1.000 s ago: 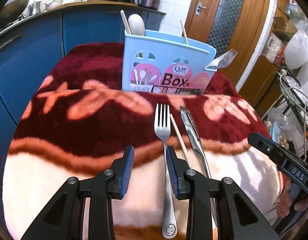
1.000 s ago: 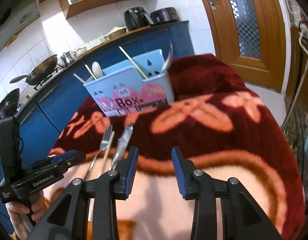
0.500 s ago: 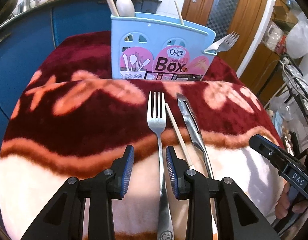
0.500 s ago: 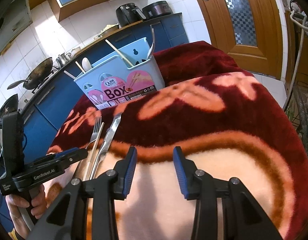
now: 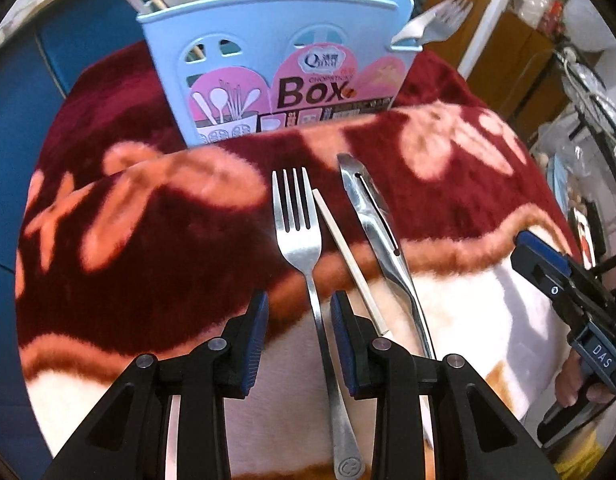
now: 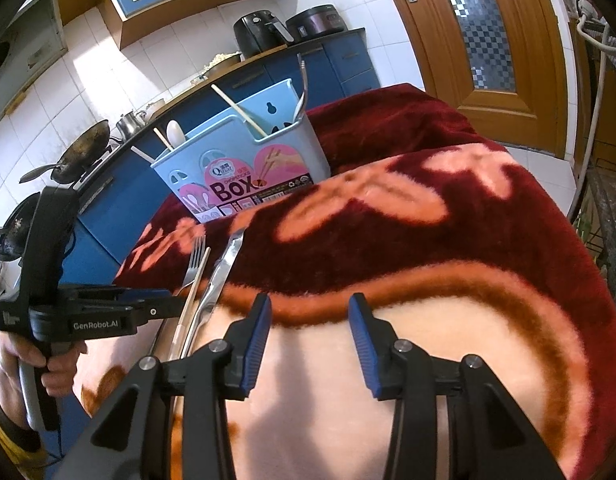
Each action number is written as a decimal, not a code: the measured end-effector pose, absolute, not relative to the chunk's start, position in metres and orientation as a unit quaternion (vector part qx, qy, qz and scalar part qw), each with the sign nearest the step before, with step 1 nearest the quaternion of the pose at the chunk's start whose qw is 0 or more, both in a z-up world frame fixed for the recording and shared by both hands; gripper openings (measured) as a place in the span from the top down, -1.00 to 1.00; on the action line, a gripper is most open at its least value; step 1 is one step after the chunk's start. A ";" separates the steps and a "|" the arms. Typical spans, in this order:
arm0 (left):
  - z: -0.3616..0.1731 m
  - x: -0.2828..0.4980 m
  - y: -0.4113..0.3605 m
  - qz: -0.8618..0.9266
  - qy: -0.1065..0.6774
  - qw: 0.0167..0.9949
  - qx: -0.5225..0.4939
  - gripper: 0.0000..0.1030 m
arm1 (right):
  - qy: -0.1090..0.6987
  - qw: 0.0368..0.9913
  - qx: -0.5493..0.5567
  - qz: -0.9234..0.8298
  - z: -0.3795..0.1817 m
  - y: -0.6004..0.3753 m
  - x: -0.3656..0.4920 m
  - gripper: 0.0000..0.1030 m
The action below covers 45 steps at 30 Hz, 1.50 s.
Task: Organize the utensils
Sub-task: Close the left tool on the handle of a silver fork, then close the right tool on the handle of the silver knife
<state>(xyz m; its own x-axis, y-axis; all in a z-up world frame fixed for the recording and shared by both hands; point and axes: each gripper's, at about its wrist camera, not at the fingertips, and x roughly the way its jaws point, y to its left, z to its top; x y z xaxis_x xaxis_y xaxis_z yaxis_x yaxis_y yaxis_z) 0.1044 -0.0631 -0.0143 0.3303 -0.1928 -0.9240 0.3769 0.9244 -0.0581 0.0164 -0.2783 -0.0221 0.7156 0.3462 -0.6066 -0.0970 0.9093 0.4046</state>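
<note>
wrist cameras, close, sharing blue box (image 5: pixel 276 64)

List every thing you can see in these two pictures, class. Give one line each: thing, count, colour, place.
Fork: one, silver, flat on the blanket, handle between the left gripper's open fingers.
Chopstick: one, pale wood, lying just right of the fork.
Peeler: one, silver, lying right of the chopstick.
Utensil box: one, light blue with pink label, standing behind the loose utensils; it holds chopsticks, a white spoon and a second fork.
Blanket: one, dark red and peach, under everything.
Counter: blue cabinets behind, with wok, kettle and two dark cookers.
Door: one, brown wood, right background.
Left gripper: black, blue pads, open.
Right gripper: black, blue pads, open, holding nothing.
</note>
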 end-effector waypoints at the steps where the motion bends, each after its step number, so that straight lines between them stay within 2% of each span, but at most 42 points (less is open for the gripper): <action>1: -0.014 0.106 -0.065 -0.176 0.555 0.808 0.091 0.45 | 0.356 0.910 0.175 0.123 -0.022 -0.278 0.016 0.14; 6: -0.012 0.111 -0.069 -0.179 0.569 0.797 0.099 0.79 | 0.357 0.909 0.175 0.124 -0.023 -0.279 0.016 0.14; 8: -0.010 0.112 -0.066 -0.181 0.567 0.799 0.081 0.87 | 0.359 0.909 0.173 0.124 -0.022 -0.278 0.016 0.14; 14: -0.009 0.101 -0.042 -0.186 0.538 0.822 0.009 0.94 | 0.368 0.908 0.159 0.125 -0.019 -0.273 0.015 0.14; 22: -0.011 0.080 0.000 -0.191 0.496 0.842 -0.092 0.95 | 0.403 0.894 0.130 0.147 -0.010 -0.253 0.025 0.14; 35: 0.017 0.052 0.033 -0.168 0.385 0.900 -0.116 0.95 | 0.467 0.866 0.064 0.170 0.000 -0.198 0.054 0.14; 39: 0.021 0.049 0.039 -0.163 0.365 0.909 -0.115 0.95 | 0.489 0.854 0.037 0.171 0.002 -0.182 0.067 0.30; 45: 0.021 0.047 0.049 -0.165 0.352 0.913 -0.125 0.95 | 0.532 0.830 0.014 0.166 -0.003 -0.163 0.088 0.35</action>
